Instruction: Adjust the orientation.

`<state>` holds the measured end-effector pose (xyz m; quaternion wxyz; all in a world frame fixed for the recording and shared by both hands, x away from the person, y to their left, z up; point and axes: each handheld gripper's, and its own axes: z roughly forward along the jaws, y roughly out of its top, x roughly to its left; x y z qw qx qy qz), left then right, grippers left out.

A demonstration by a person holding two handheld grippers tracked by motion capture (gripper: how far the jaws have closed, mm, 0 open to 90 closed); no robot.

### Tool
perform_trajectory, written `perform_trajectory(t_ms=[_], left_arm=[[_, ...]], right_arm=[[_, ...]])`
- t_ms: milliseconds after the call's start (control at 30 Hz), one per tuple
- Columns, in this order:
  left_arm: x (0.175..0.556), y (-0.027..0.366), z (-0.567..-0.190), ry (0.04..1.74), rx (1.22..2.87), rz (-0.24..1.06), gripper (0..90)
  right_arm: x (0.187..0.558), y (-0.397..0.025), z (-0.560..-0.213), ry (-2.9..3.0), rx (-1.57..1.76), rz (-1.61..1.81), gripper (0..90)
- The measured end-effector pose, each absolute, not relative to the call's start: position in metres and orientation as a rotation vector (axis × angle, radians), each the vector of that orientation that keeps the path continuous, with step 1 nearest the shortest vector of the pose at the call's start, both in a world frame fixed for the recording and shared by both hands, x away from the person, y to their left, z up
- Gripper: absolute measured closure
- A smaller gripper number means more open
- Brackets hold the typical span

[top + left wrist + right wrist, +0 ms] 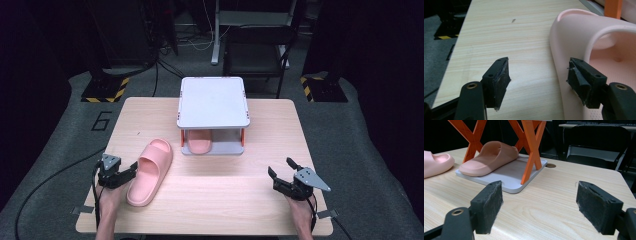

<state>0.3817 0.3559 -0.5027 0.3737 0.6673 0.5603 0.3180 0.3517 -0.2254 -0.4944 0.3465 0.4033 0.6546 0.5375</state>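
A pink slipper (150, 171) lies on the table at the front left, toe toward me; its side wall and strap (584, 42) loom close in the left gripper view. My left gripper (131, 170) (539, 77) is open at the slipper's left edge. One pad (580, 77) is over the footbed, the other (500, 80) over bare wood. A second pink slipper (200, 143) (489, 156) rests on the lower shelf of a grey two-tier rack (214, 102). My right gripper (281, 167) (539, 207) is open over the table at the front right, holding nothing.
The rack's lower shelf (511, 178) stands on orange crossed legs (530, 147) at the table's middle back. The loose slipper's toe (435, 163) shows at the left of the right gripper view. A dark chair (257, 50) stands beyond the table.
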Motion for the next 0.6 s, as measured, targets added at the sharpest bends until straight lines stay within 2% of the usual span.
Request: perform_trajectory(t_ms=[100,233,400,600], left_arm=[[0.371,0.362,-0.499,1.393,1.659,0.858,30.0],[0.356,0.364,-0.49,1.302,1.63,0.832,27.0],[0.347,0.369,-0.482,1.245,1.551,0.799,14.7],[0.342,0.363,-0.484,1.208,1.53,0.783,14.2]], right_arm=[[0.351,-0.227,-0.494,1.686,1.06,1.403,19.9],[0.352,-0.23,-0.493,1.666,1.084,1.413,16.6],[0.35,-0.233,-0.494,1.631,1.12,1.395,13.7],[0.351,-0.245,-0.495,1.595,1.162,1.427,13.2]])
